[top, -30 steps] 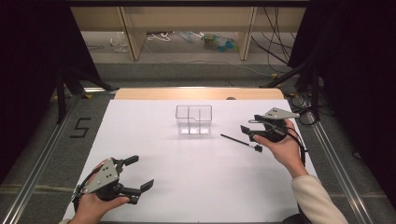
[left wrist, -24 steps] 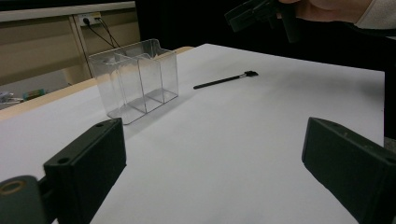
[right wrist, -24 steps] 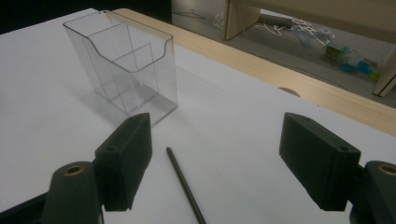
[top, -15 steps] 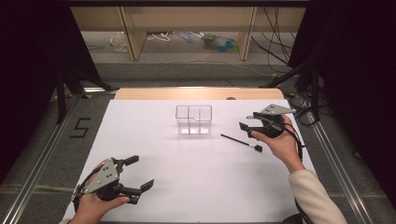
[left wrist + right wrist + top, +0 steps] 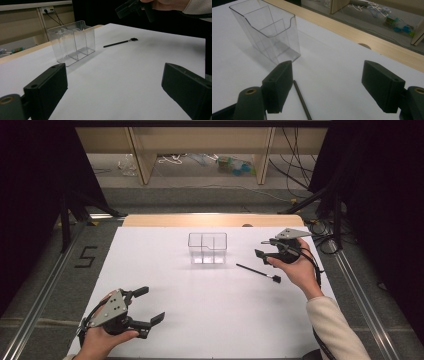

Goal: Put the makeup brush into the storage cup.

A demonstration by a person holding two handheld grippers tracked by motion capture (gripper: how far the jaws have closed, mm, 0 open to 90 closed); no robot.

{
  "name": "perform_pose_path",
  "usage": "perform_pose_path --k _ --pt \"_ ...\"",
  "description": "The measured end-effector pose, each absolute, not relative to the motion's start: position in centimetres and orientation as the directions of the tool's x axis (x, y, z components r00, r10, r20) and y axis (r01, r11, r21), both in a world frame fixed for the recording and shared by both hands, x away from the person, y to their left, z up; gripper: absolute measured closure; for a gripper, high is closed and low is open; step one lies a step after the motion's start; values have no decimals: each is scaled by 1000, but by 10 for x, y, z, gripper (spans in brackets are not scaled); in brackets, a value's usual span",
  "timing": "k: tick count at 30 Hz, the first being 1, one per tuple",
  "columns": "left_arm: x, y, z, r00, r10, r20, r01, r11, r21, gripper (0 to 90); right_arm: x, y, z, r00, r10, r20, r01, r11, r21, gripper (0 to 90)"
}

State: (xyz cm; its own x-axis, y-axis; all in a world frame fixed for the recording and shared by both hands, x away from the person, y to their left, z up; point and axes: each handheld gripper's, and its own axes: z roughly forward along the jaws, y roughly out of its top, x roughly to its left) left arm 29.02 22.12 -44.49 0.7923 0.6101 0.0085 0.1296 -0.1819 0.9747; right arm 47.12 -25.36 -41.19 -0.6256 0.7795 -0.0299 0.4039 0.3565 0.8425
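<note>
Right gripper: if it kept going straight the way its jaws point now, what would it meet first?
Probably the white table sheet just right of the clear box; the right gripper points past the box, its jaws open, though depth is hard to judge.

In the right gripper view the black brush [image 5: 301, 98] is cut off by the bottom edge, just inside the left-hand jaw of the right gripper [image 5: 328, 87]; its bristle end cannot be seen there. The clear divided box [image 5: 265, 30], ahead and to the left of those jaws, is clipped at the top edge. In the left gripper view the right gripper [image 5: 133, 8], far ahead, is cropped by the top edge, so its jaw gap cannot be judged there. The brush bristles [image 5: 275, 279] are too small to resolve from above.
</note>
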Motion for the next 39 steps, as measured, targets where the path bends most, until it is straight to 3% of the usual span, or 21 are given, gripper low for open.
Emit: perform_pose_path --k 16,22,24,28,31,32,39 --pt "290 221 -445 794 608 7 131 -181 975 61 486 -250 -416 -657 753 -44 501 479 721 312" --pt "290 221 -445 794 608 9 131 -185 974 61 491 -242 -419 -725 681 -103 506 628 591 369" --pt "291 221 -445 794 608 9 131 -185 974 61 491 -236 -421 -737 669 -94 540 667 513 384" --pt "290 221 -445 792 611 1 137 -178 974 62 493 -227 -429 -788 603 -125 515 756 404 431" --pt "290 221 -445 792 611 1 137 -178 974 62 493 -223 -432 -801 586 -122 513 777 364 435" --pt "290 221 -445 792 611 0 137 -178 974 62 494 -220 -435 -821 557 -123 502 808 308 441" --pt "291 221 -445 791 611 9 130 -182 975 63 498 -214 -444 -838 531 -127 495 837 233 507"
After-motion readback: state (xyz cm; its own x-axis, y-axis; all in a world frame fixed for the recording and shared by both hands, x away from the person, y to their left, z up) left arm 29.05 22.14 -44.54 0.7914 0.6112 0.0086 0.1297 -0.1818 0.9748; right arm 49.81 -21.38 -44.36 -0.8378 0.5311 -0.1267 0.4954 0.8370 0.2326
